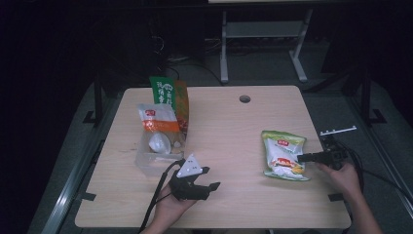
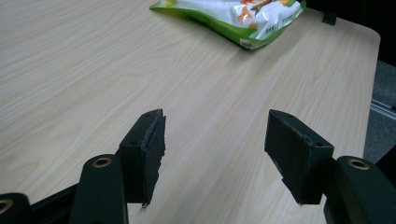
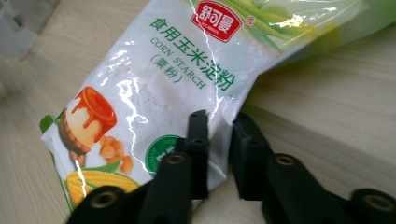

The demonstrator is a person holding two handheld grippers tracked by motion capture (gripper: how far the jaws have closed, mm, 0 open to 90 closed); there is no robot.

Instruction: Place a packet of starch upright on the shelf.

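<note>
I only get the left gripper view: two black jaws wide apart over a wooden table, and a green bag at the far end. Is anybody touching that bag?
Observer: Yes. The right gripper has its jaws drawn close on the edge of the bag.
Operator: What's in the bag?
Observer: The print on it reads corn starch.
Operator: Is anything else lying around?
Observer: On the left in the high view, a green packet and a white packet stand by a clear box.
</note>
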